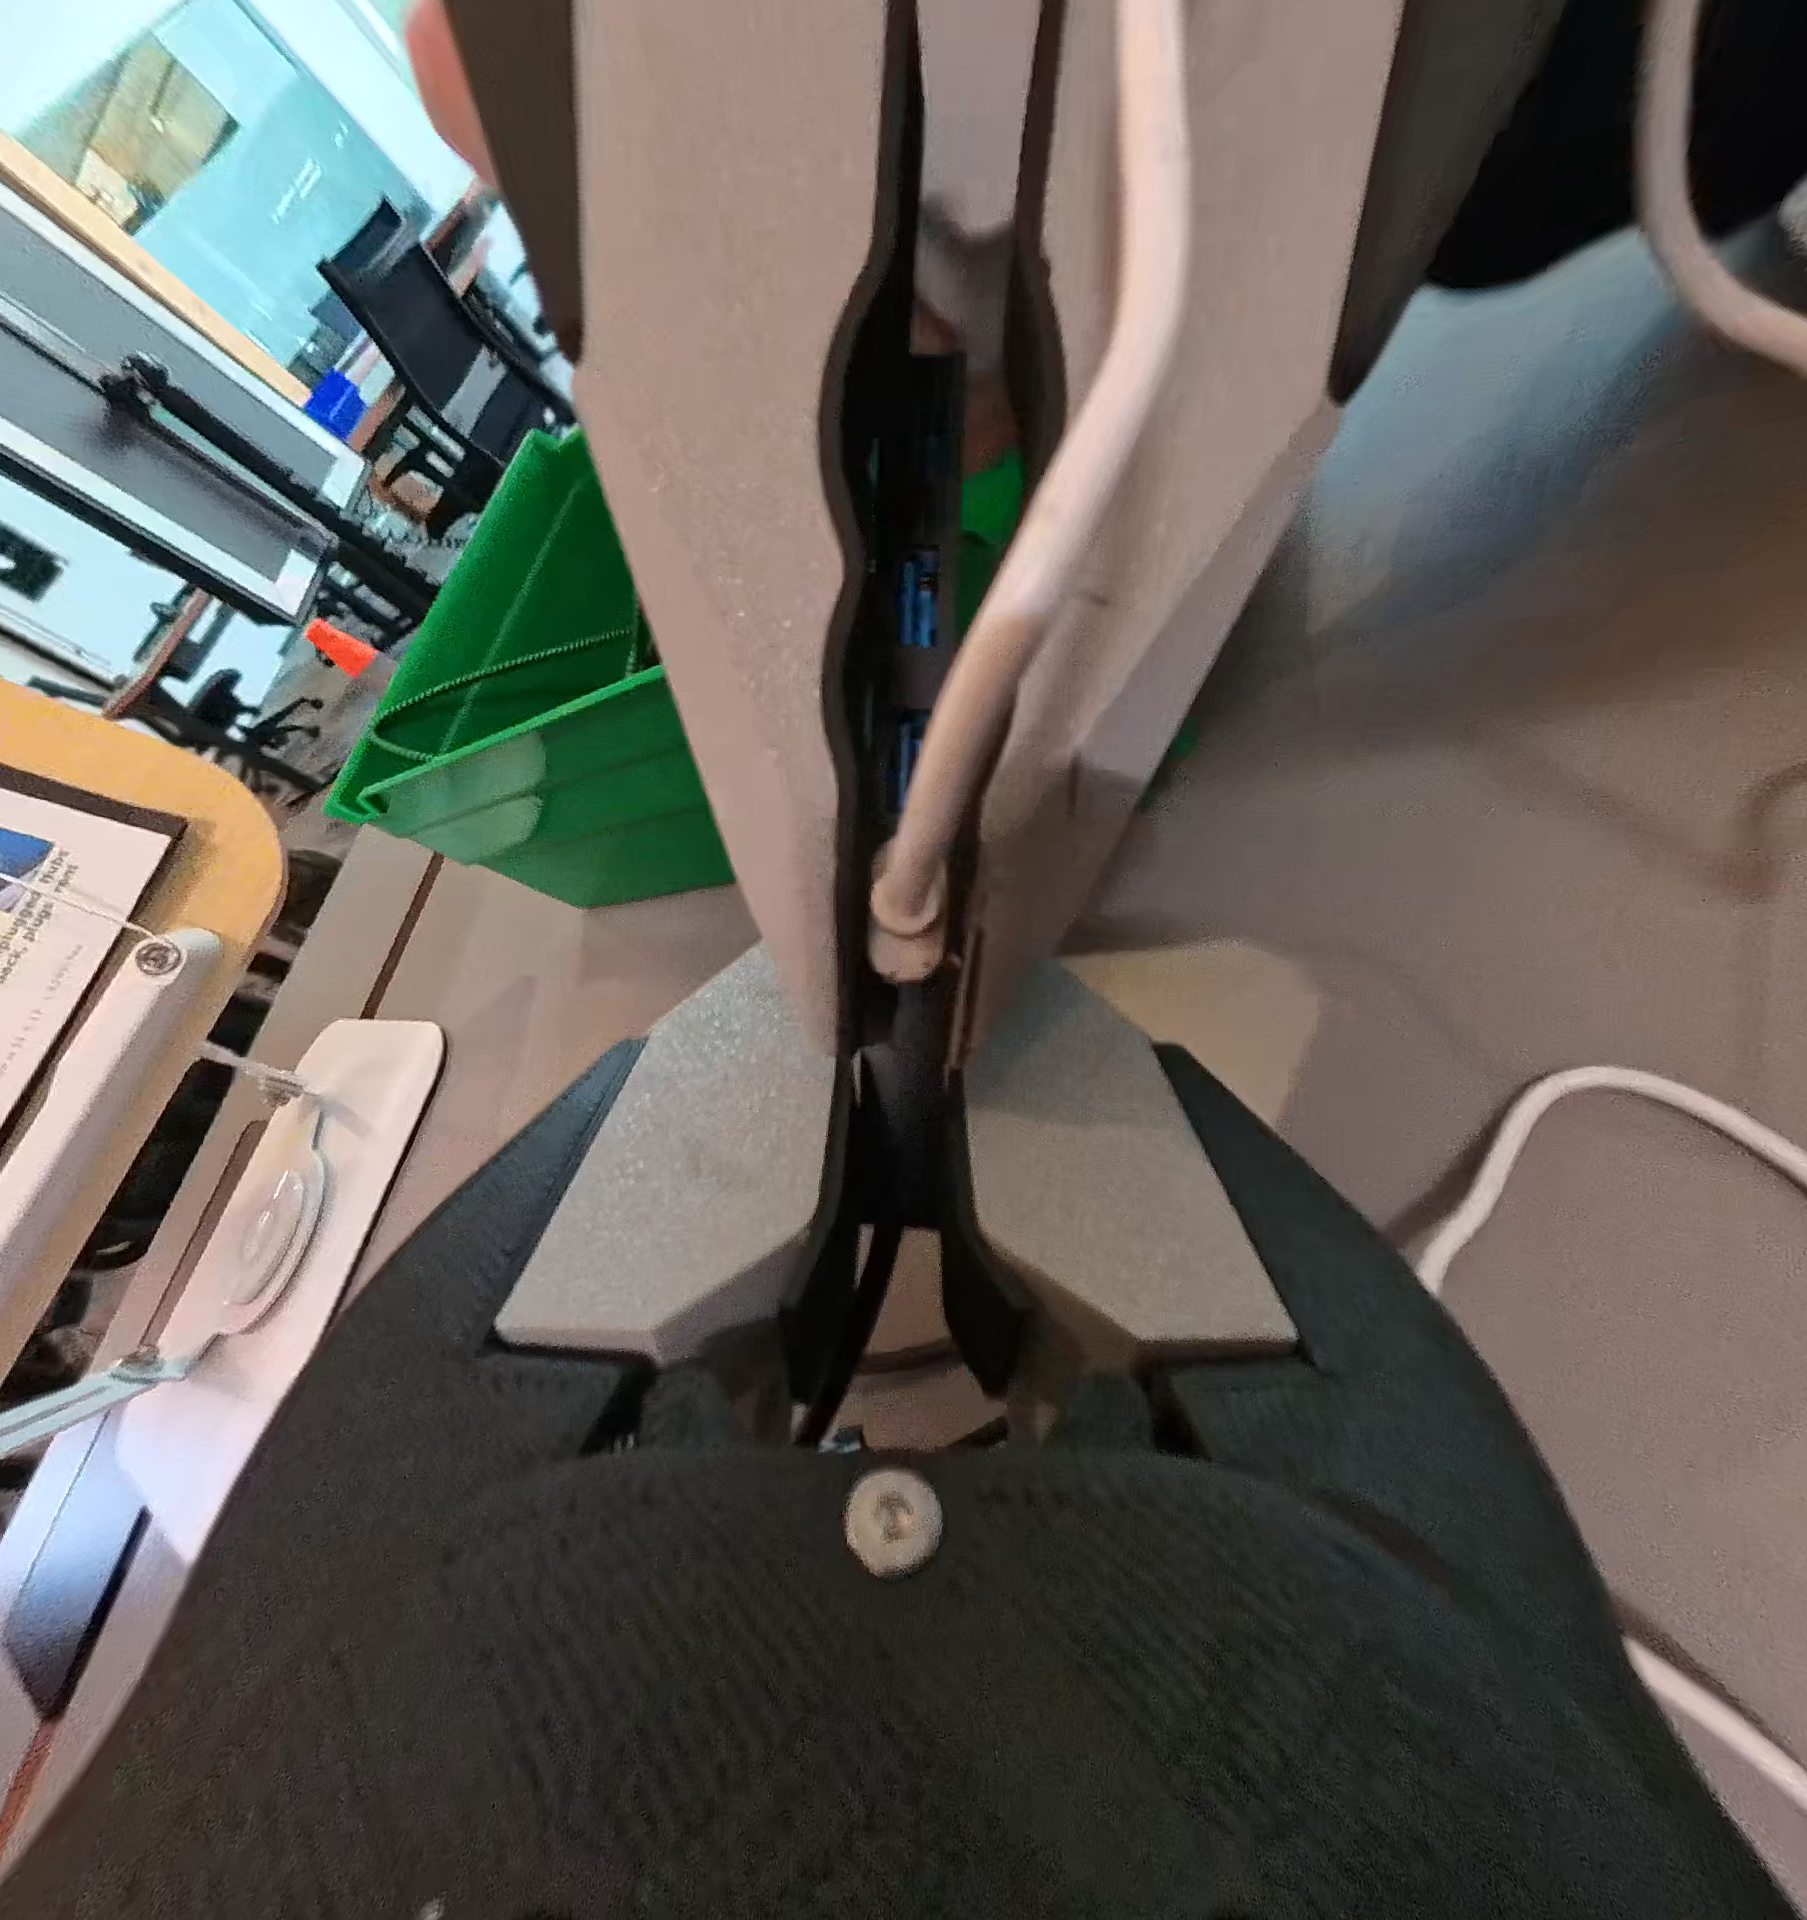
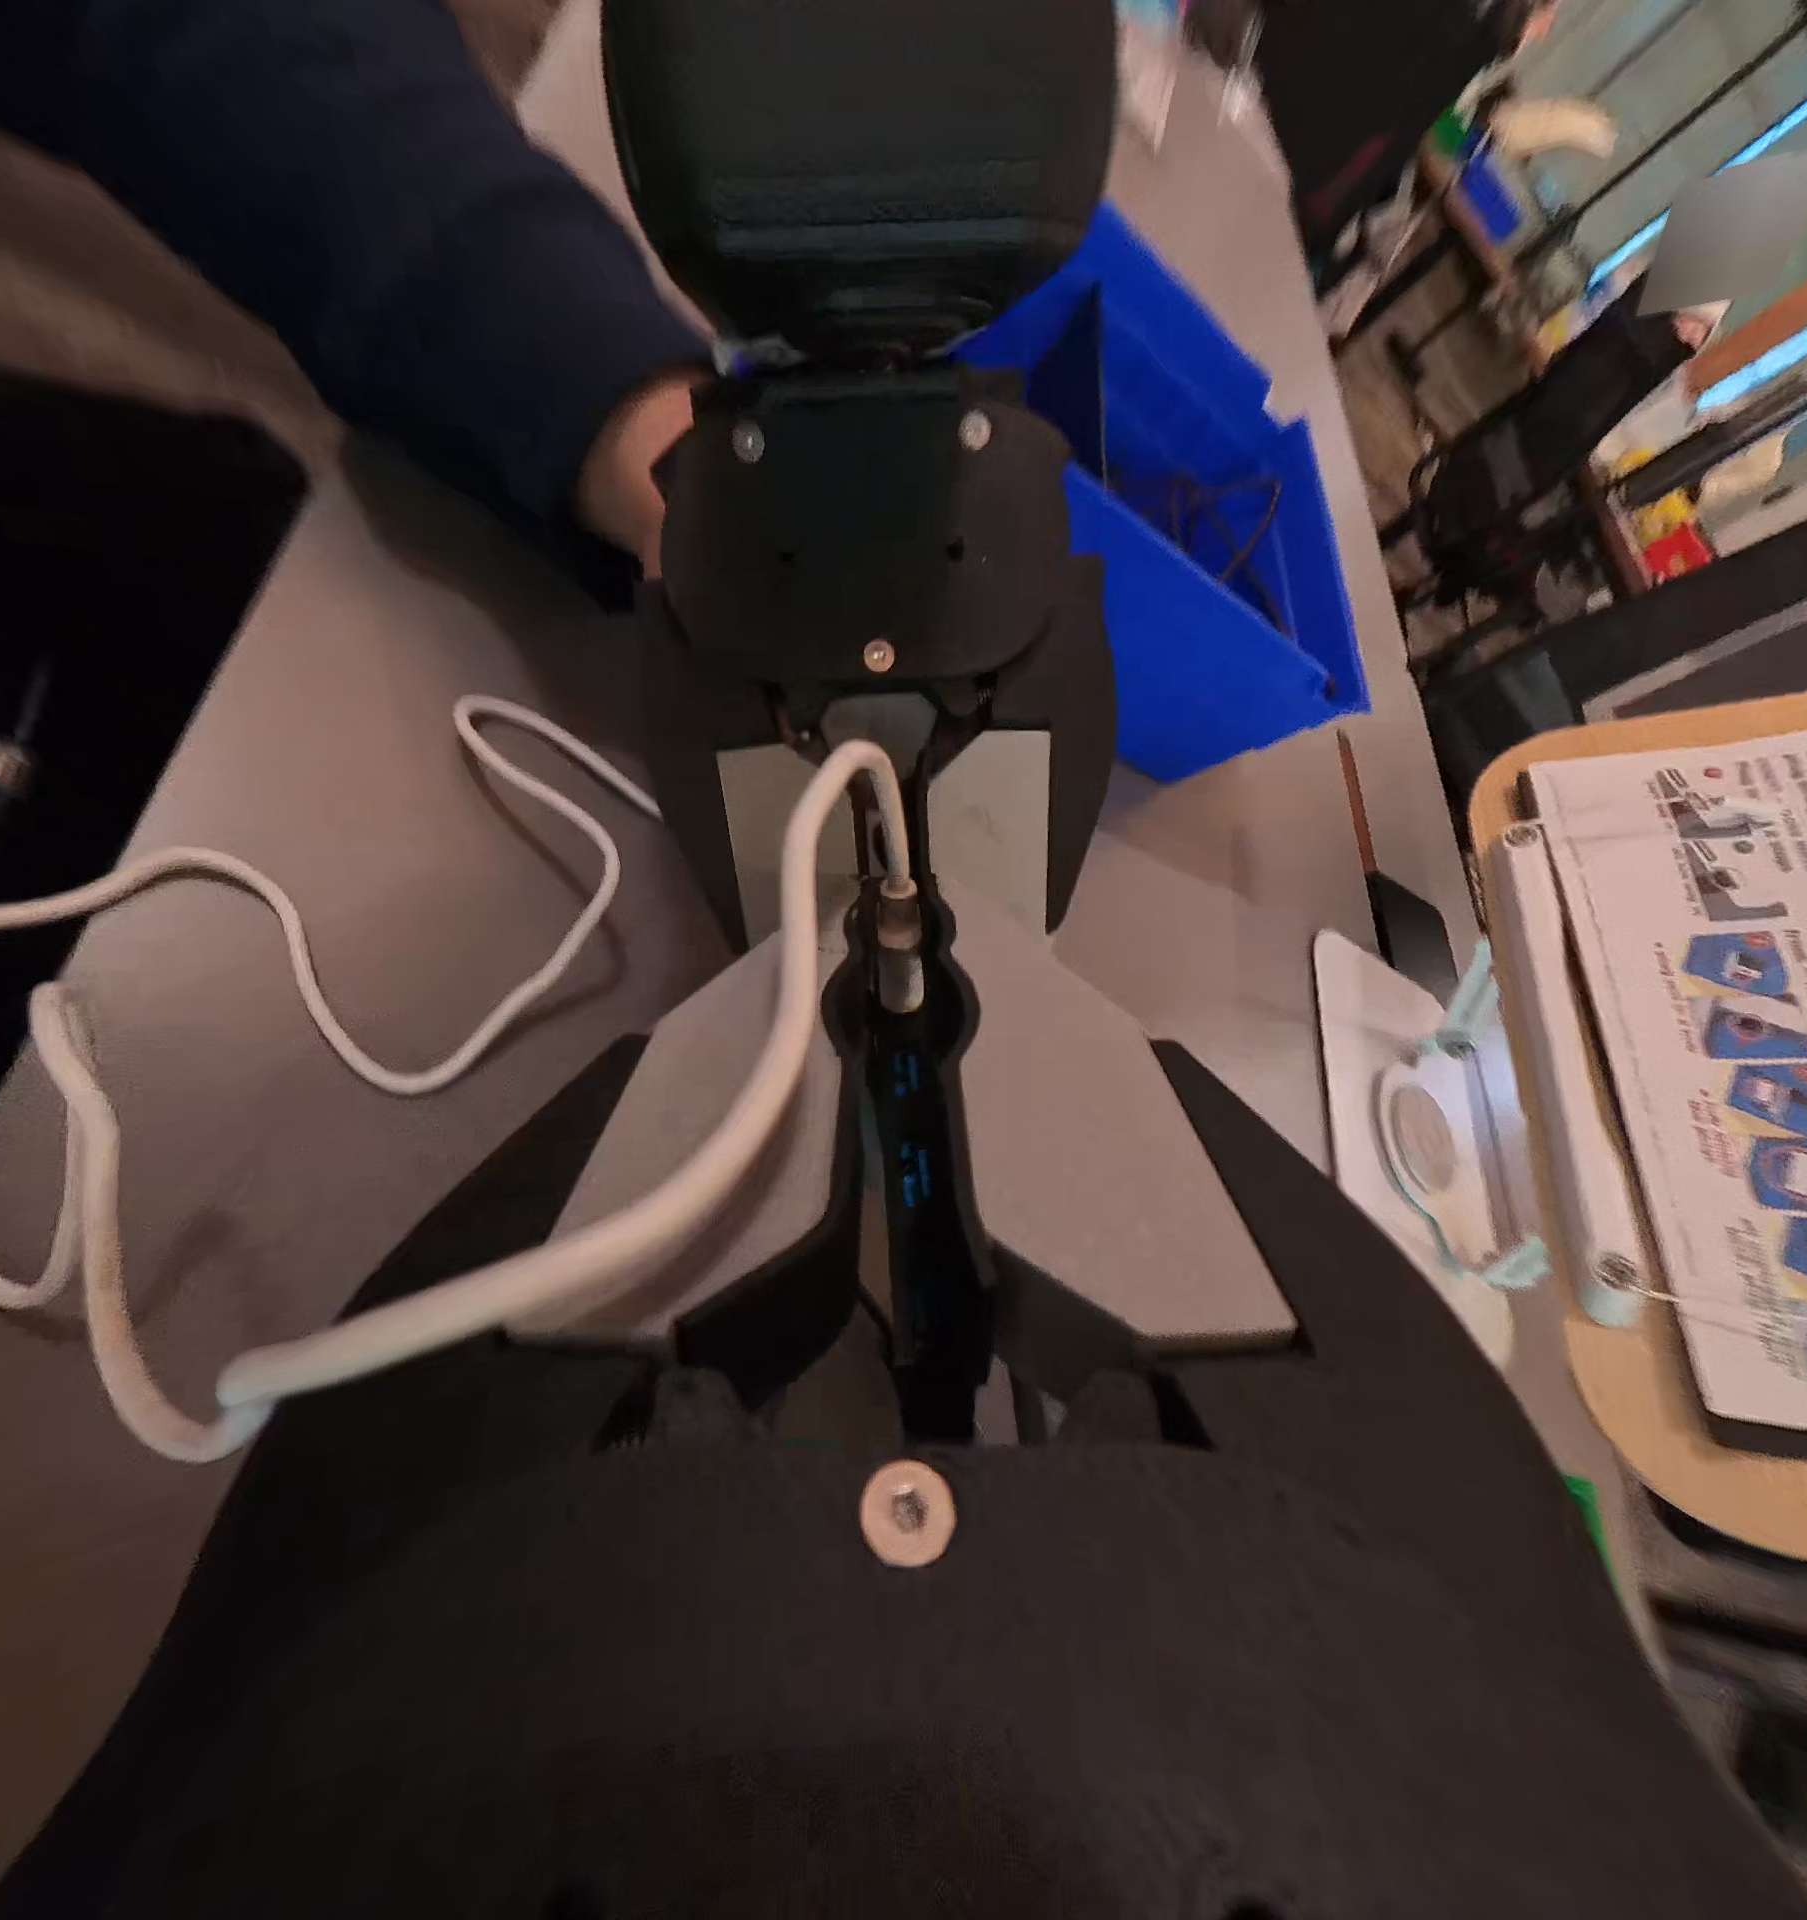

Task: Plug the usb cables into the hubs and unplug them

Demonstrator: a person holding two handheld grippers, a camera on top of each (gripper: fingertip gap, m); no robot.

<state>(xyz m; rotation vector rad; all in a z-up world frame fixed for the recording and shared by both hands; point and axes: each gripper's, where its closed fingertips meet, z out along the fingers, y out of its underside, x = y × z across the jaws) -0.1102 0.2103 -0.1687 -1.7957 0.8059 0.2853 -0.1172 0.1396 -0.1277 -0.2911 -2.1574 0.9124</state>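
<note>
My right gripper [image 2: 901, 935] is shut on a black USB hub [image 2: 909, 1195] with blue ports, held edge-on between its grey pads. My left gripper [image 2: 894, 904] faces it head-on, fingertips overlapping, and is shut on the plug [image 2: 899, 961] of a white USB cable [image 2: 566, 1257]. The plug's metal end meets the hub's far end; how deep it sits is hidden. In the left wrist view the hub [image 1: 930, 468] shows between the right gripper's [image 1: 904, 1039] fingers, with the plug [image 1: 904, 914] at my left gripper's [image 1: 904, 997] tips. The cable [image 1: 1148, 312] trails over a finger.
The grey table [image 1: 1501, 831] carries slack white cable loops [image 2: 525, 935]. A green bin [image 1: 525, 727] and a blue bin [image 2: 1190, 582] stand behind the grippers. A wooden board with a printed sheet [image 2: 1709, 1039] lies beside them. A black box [image 2: 99, 623] is opposite. A person's dark sleeve [image 2: 359, 208] holds the left gripper. There is about 7 cm between the tips of the two grippers.
</note>
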